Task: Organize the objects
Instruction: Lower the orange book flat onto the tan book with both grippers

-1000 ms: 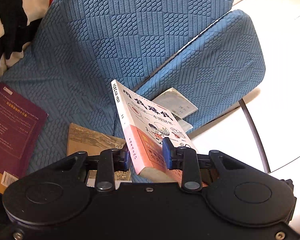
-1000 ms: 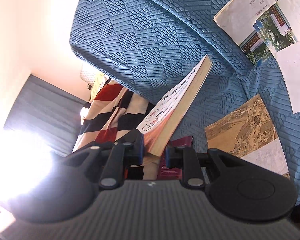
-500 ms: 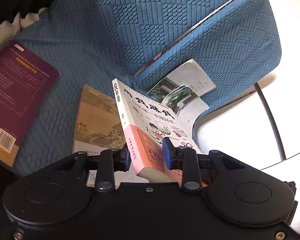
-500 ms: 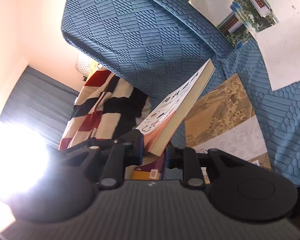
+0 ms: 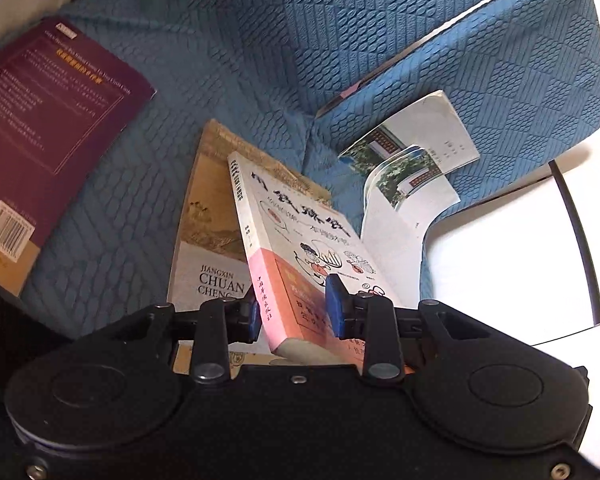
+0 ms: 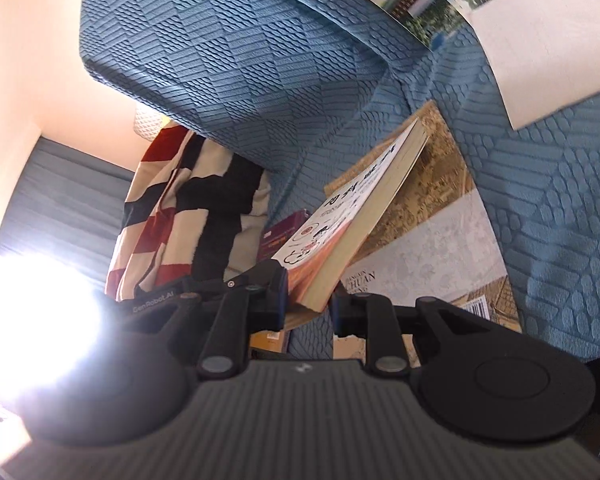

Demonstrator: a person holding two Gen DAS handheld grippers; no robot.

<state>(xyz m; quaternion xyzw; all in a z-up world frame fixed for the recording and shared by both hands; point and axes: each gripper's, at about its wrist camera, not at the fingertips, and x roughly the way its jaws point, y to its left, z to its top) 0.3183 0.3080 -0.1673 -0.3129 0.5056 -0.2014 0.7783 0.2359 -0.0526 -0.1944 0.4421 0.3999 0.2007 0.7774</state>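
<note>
Sofa [image 5: 300, 40] nearer beneath held white book [image 5: 300, 240].

The sofa cover [image 5: 260, 40] is blue, embossed with checks of ribs and scales. The paperback [image 5: 300, 240] has a white cover with black characters, cartoon figures and a salmon-pink lower band. The maroon book [image 5: 40, 120] ends in an ochre strip. The blanket [image 6: 188, 208] is striped red, black and cream.

My right gripper [image 6: 308, 300] pinches the white-and-pink paperback [image 6: 352, 216], tilted above the painting-covered book [image 6: 432, 240] on blue sofa [image 6: 260, 60].
</note>
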